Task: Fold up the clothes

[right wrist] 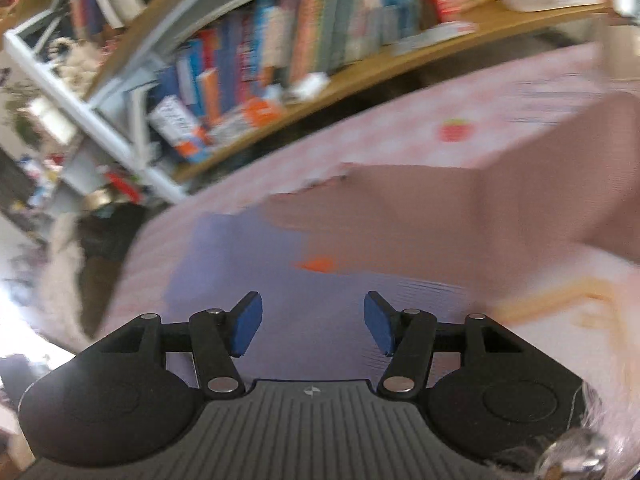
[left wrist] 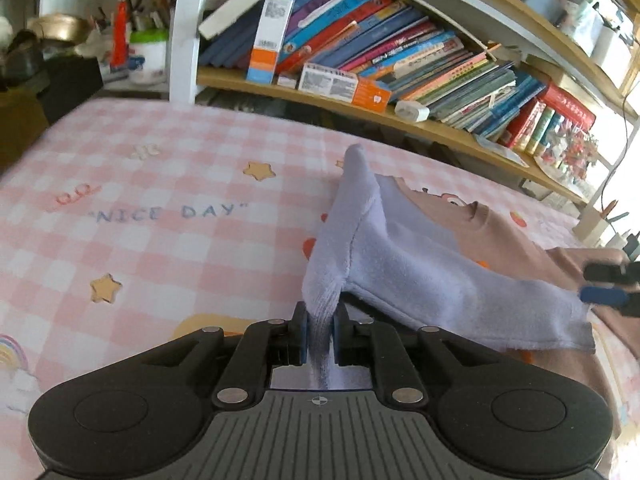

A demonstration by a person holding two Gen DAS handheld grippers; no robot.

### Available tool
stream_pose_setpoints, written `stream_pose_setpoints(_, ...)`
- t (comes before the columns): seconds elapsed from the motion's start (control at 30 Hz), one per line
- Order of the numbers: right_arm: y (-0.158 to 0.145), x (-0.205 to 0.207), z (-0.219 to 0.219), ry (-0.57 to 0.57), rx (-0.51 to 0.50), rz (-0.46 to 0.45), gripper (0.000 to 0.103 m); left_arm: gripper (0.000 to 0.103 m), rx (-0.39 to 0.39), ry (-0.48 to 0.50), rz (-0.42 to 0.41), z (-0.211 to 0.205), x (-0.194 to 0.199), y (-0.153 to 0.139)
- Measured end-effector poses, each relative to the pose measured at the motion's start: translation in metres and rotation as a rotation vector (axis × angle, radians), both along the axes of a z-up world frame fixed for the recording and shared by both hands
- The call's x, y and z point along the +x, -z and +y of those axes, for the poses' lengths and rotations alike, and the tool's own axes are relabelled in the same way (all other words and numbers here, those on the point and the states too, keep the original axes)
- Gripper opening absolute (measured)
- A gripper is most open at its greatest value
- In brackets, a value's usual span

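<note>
On checked bedsheet: lavender sleeve pinched in left tongs, running ahead-right toward wide, empty right tongs.

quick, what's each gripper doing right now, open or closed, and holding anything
Left gripper: closed on the lavender sleeve of the garment, lifted off the pink checked sheet.
Right gripper: open, holding nothing, above the garment.
</note>
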State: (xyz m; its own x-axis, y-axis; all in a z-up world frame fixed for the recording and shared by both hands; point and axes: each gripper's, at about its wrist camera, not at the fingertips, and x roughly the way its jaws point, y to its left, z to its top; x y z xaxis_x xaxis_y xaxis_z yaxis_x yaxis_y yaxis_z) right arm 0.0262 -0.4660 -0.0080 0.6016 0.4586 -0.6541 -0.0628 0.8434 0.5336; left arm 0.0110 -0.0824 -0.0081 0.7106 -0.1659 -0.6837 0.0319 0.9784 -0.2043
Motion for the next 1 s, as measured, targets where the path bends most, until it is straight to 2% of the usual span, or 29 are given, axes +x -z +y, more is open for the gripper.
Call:
stream_pose_setpoints(0.2, 0.015, -0.018, -0.033, 0.022, -0.023, 0.036, 0.054, 0.017, 0.0, -0.041, -0.06, -0.003, -0.018, -0.02)
stream_pose_setpoints(0.3, 0.021, -0.018, -0.036, 0.017, 0.024, 0.07, 0.054, 0.019, -0.014, -0.011, -0.085, -0.021, -0.03, -0.026)
stream_pose_setpoints(0.37, 0.027, -0.016, -0.036, 0.019, 0.073, 0.097, 0.054, 0.025, -0.019, 0.026, -0.092, -0.039, -0.036, -0.027)
stream_pose_setpoints(0.43, 0.035, -0.012, -0.034, 0.018, 0.109, 0.118, 0.052, 0.027, 0.003, 0.078, -0.097, -0.061, -0.04, -0.025)
stream_pose_setpoints(0.53, 0.045, -0.004, -0.031, 0.015, 0.126, 0.146, 0.038, 0.027, 0.119, 0.19, -0.124, -0.099, -0.046, -0.023)
stream_pose_setpoints(0.57, 0.047, -0.004, -0.03, 0.012, 0.138, 0.154, 0.021, 0.027, 0.156, 0.229, -0.137, -0.111, -0.048, -0.023)
stream_pose_setpoints(0.6, 0.048, -0.004, -0.03, 0.008, 0.154, 0.157, 0.011, 0.028, 0.187, 0.268, -0.154, -0.122, -0.05, -0.024)
stream_pose_setpoints(0.63, 0.046, -0.006, -0.031, -0.002, 0.184, 0.146, 0.005, 0.028, 0.216, 0.306, -0.171, -0.133, -0.052, -0.026)
stream_pose_setpoints(0.73, 0.036, -0.011, -0.03, -0.04, 0.246, 0.117, 0.005, 0.042, 0.289, 0.399, -0.213, -0.162, -0.055, -0.025)
stream_pose_setpoints(0.87, 0.021, -0.016, -0.025, -0.095, 0.316, 0.081, 0.005, 0.043, 0.42, 0.509, -0.283, -0.201, -0.061, -0.021)
stream_pose_setpoints(1.0, 0.007, -0.02, -0.021, -0.149, 0.386, 0.045, 0.005, 0.043, 0.539, 0.561, -0.347, -0.225, -0.059, -0.016)
